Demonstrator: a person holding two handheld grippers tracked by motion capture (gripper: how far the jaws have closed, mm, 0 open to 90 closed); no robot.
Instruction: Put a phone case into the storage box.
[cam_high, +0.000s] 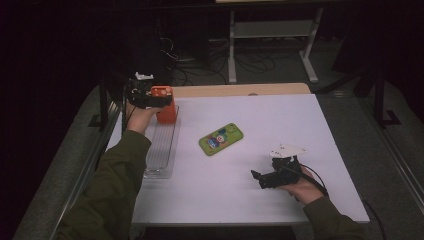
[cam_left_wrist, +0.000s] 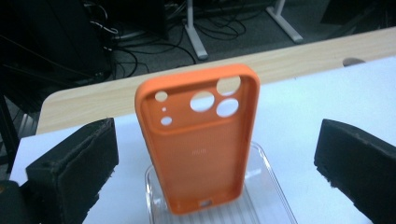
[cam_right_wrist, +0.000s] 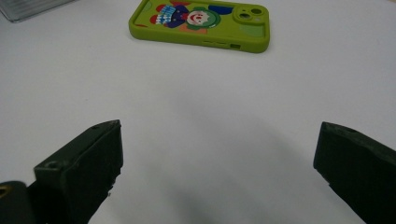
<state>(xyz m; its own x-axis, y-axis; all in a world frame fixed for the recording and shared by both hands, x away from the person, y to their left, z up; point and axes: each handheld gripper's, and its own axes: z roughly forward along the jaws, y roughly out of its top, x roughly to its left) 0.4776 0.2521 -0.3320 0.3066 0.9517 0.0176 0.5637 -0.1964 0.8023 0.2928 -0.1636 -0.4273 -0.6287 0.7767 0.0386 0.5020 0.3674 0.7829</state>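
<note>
now my left fingers (cam_left_wrist: 210, 158) stand wide open, clear of the orange phone case (cam_left_wrist: 201, 140) standing upright in the far end of the clear tray (cam_high: 161, 150), at ten o'clock on the worktop (cam_high: 280, 130). i judge that placing done. my right fingers (cam_right_wrist: 215, 168), open and empty, should next reach toward twelve o'clock for the green phone case (cam_right_wrist: 201, 23).

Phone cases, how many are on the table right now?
2. The orange phone case stands upright at the far end of the clear tray, between the open jaws of the left claw. The green phone case lies flat mid-table.
</note>
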